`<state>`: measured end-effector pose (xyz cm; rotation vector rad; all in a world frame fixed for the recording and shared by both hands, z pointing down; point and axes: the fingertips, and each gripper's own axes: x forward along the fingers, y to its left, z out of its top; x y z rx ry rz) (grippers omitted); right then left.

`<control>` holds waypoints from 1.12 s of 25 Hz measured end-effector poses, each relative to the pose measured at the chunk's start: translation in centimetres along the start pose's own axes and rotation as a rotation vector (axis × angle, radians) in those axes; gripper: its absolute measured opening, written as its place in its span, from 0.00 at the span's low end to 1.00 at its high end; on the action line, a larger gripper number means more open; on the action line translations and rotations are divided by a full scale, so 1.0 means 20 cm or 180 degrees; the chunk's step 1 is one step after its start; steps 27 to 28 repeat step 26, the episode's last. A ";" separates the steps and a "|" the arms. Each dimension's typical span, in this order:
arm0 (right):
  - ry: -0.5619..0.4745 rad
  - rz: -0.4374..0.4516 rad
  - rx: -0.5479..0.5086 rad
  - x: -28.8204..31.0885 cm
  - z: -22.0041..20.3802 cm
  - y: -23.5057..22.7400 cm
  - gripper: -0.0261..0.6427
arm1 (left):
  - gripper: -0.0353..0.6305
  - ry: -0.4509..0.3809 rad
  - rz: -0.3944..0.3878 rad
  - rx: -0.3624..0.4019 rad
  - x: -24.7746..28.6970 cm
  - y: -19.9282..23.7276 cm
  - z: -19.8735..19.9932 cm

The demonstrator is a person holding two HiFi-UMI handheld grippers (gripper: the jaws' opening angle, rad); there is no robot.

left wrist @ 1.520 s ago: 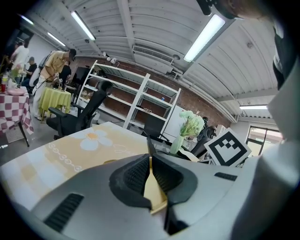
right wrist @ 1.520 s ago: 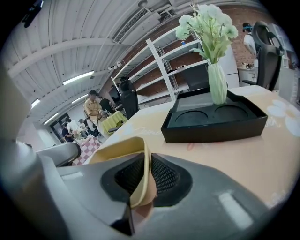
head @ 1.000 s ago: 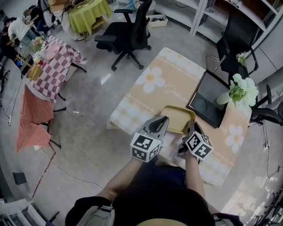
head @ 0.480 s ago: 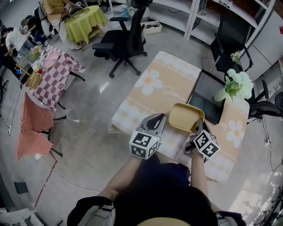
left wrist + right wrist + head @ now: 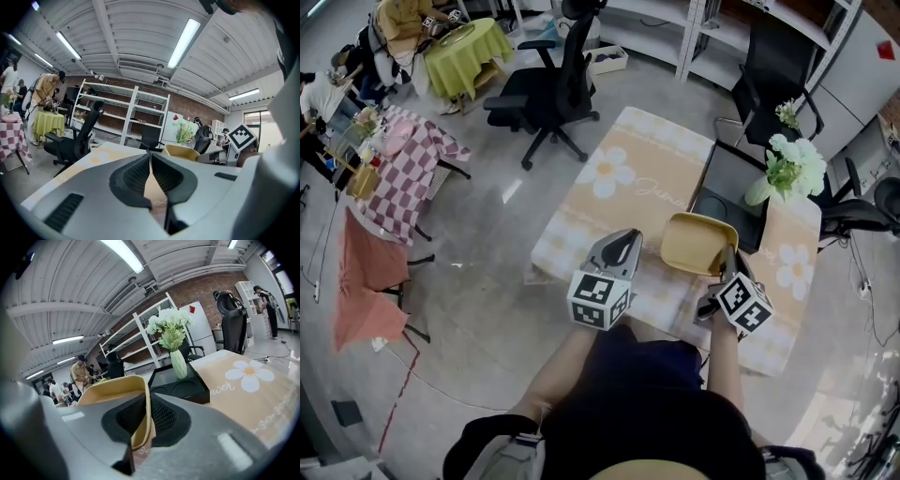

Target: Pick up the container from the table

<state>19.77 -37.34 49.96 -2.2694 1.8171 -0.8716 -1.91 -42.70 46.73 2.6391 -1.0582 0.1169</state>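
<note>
The yellow container (image 5: 697, 243) hangs tilted above the near right part of the flower-print table (image 5: 647, 178). My right gripper (image 5: 727, 255) is shut on its near rim. In the right gripper view that rim (image 5: 142, 420) is pinched between the two black pads, and the container's body (image 5: 112, 387) spreads to the left. My left gripper (image 5: 624, 236) hovers to the container's left over the table's near edge, shut with nothing in it. In the left gripper view its pads (image 5: 165, 174) meet at the tips, and the container (image 5: 182, 151) shows beyond them to the right.
A black tray (image 5: 722, 187) lies on the table behind the container, with a green vase of white flowers (image 5: 792, 169) at its right. A black office chair (image 5: 548, 89) stands off the table's far left corner. Shelving lines the back wall.
My right gripper has lifted the container off the table, and it has moved up and to the right and now hangs tilted. The left gripper has barely moved.
</note>
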 end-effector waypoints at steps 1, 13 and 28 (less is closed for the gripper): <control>-0.0020 0.0012 -0.0006 -0.01 0.01 0.00 0.08 | 0.09 -0.0011 -0.0001 0.0014 0.00 0.00 0.00; -0.0084 0.0153 -0.0131 -0.07 0.04 0.10 0.08 | 0.09 -0.0113 0.0021 0.0108 -0.08 -0.03 0.03; -0.0101 0.0218 -0.0236 -0.12 0.03 0.17 0.08 | 0.09 -0.0171 0.0015 0.0116 -0.10 -0.04 0.05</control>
